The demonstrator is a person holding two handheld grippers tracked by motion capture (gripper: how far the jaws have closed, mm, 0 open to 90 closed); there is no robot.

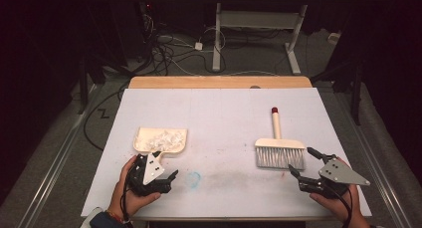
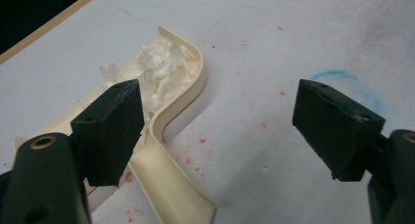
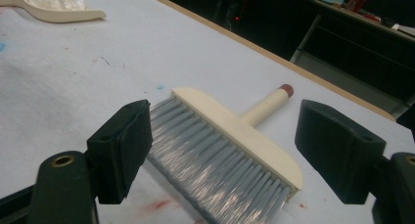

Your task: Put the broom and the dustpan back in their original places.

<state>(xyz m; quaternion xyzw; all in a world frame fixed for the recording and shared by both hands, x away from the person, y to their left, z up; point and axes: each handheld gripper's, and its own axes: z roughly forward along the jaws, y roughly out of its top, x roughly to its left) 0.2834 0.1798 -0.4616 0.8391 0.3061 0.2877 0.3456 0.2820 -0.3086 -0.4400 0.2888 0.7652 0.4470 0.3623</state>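
Note:
A cream dustpan (image 1: 160,140) holding white scraps (image 1: 164,137) lies at the left of the white table. My left gripper (image 1: 164,168) stands open just in front of it. In the left gripper view the dustpan (image 2: 171,116) and its handle pass beside the left jaw, and my left gripper (image 2: 220,101) holds nothing. A cream hand brush (image 1: 278,148) with grey bristles and a red-tipped handle lies at the right. My right gripper (image 1: 302,161) is open at the brush's near right corner. In the right gripper view the brush (image 3: 235,150) lies between and beyond the jaws of my right gripper (image 3: 225,131).
A blue chalk-like ring (image 1: 194,177) and red specks mark the table (image 1: 224,108) near the front. The table's wooden far edge (image 1: 219,82) borders a floor with cables and a desk frame (image 1: 259,34). The dustpan (image 3: 54,11) shows far off in the right gripper view.

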